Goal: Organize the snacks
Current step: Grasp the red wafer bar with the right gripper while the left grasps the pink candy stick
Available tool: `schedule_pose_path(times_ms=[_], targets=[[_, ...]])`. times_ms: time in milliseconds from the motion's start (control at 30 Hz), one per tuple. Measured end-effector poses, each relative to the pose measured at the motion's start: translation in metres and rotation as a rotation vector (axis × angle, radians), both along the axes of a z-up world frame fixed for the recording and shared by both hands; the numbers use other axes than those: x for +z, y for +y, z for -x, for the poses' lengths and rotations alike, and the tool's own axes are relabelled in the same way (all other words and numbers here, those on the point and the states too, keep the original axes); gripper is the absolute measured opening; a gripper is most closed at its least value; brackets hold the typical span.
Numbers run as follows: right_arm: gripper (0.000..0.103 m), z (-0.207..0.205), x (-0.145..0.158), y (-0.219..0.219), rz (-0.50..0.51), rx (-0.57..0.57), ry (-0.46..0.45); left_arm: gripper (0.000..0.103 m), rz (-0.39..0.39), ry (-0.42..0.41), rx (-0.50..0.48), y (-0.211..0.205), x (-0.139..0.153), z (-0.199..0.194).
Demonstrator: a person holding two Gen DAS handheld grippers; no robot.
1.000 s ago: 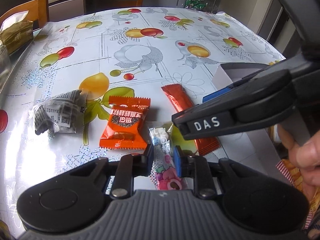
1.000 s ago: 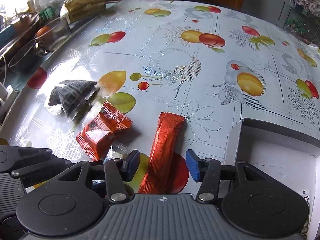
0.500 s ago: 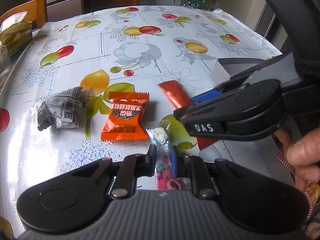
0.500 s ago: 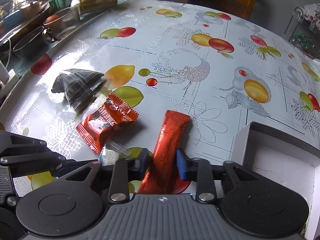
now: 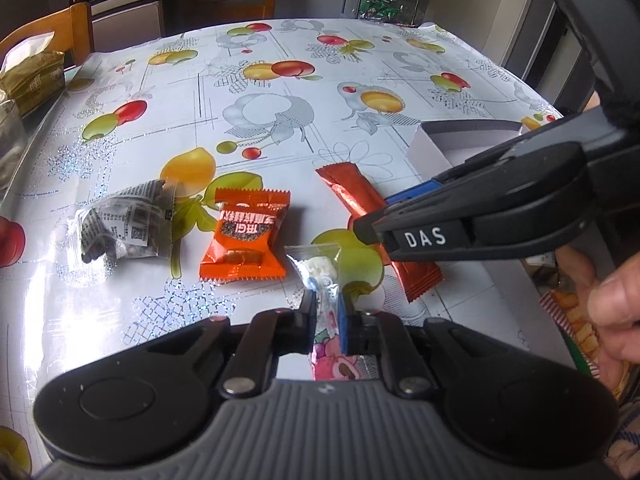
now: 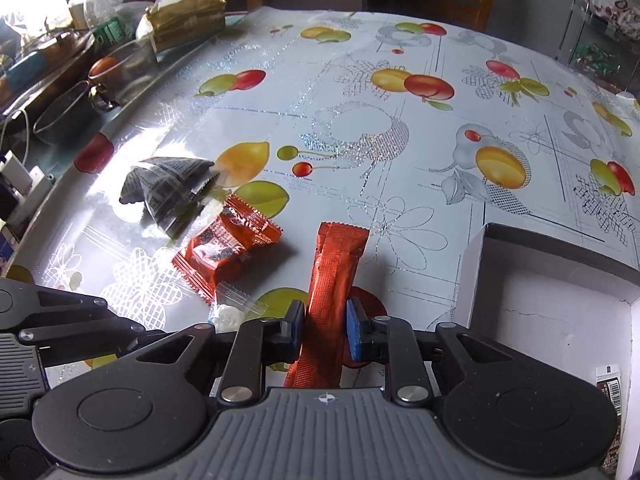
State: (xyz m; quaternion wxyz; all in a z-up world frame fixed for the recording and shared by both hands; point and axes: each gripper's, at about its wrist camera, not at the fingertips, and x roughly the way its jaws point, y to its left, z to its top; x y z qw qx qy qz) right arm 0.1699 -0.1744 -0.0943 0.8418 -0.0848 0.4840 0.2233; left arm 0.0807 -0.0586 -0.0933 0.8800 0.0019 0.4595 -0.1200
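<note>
The clear candy packet [image 5: 325, 280], with a white sweet at its far end and a pink cartoon print nearer the camera, lies on the table [image 5: 280, 120] and runs straight between the fingers of the left gripper [image 5: 325, 312]. The pads are pinched tight on its thin middle, so the white end pokes out toward 12 o'clock and the pink end trails back to 6 o'clock under the gripper body.

The long red stick packet [image 6: 334, 280] is clamped the same way by the right gripper [image 6: 325, 320], whose jaws stand narrow and press on both of its long edges. Its free end points toward 12 o'clock, leaning slightly right; its near end slips under the gripper toward 6 o'clock.

From the left gripper, the orange square packet [image 5: 244, 236] lies at about 11 o'clock, close to the candy packet but apart from it. The grey newsprint-patterned packet [image 5: 124, 224] sits farther out at 10 o'clock, just beside the orange one. The right gripper enters the left wrist view from 3 o'clock, crossing over the red stick.

The white open box [image 6: 552, 320] stands at 2 o'clock from the right gripper, near the red stick but not touching it. A person's thumb [image 5: 616, 312] shows at the right edge of the left wrist view.
</note>
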Motion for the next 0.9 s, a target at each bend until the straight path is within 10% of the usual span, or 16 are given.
schedule_pose_path(times_ms=[900], targets=[[0.024, 0.035, 0.048, -0.034, -0.074, -0.067, -0.105, 0.006, -0.01, -0.07, 0.0, -0.014, 0.034, 0.014]])
